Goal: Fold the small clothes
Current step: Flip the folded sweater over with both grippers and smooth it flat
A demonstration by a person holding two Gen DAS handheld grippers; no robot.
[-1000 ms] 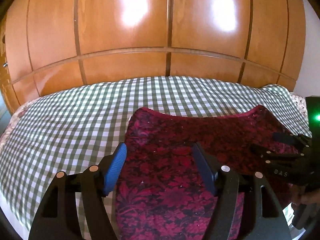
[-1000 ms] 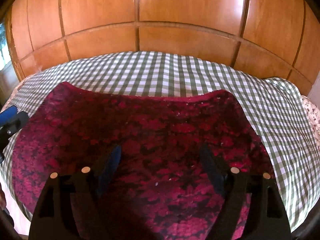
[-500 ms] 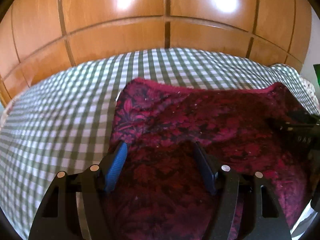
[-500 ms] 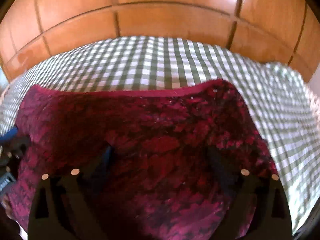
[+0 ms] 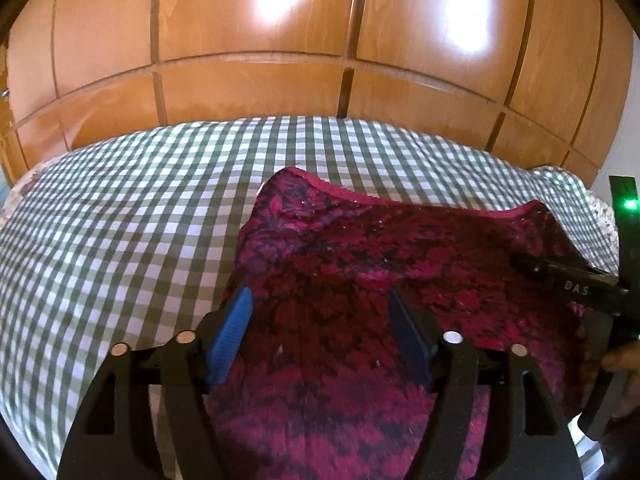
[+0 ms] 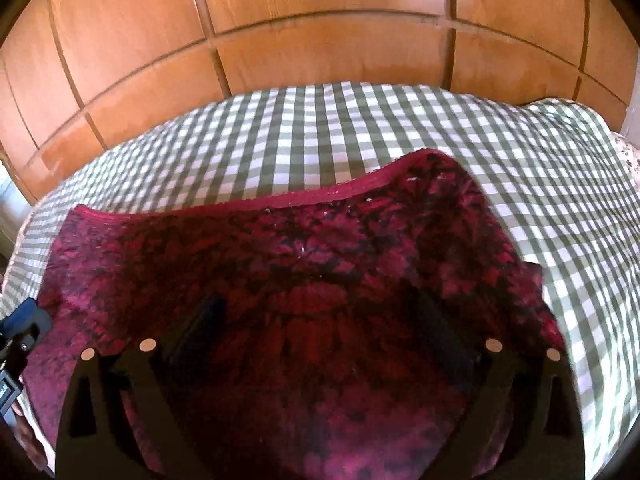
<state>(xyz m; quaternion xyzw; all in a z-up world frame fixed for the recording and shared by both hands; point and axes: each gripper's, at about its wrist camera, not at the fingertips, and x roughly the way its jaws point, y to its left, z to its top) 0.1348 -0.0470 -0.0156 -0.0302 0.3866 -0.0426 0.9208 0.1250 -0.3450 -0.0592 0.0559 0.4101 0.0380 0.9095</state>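
A dark red floral garment (image 5: 380,248) lies spread on the checked bedcover (image 5: 120,220). My left gripper (image 5: 318,294), with blue pads, hovers over the garment's left part. Its jaws are opening, cloth lies beneath them, and the pads press on nothing. My right gripper (image 6: 320,300) stands over the garment (image 6: 300,248) near its right side, jaws very wide and still opening, nothing pinched. In the left wrist view the right gripper (image 5: 572,280) shows at the right edge. In the right wrist view the left gripper (image 6: 24,320) shows at the left edge.
The green-and-white checked bedcover (image 6: 320,132) stretches beyond the garment on the far, left and right sides. Wooden wardrobe doors (image 5: 280,40) stand right behind the bed. A floral sheet edge (image 6: 628,152) shows at the far right.
The right gripper's jaws have spread much wider and it has shifted sideways over the garment. The left jaws have widened slightly. The garment's far right corner now sits higher in the right wrist view.
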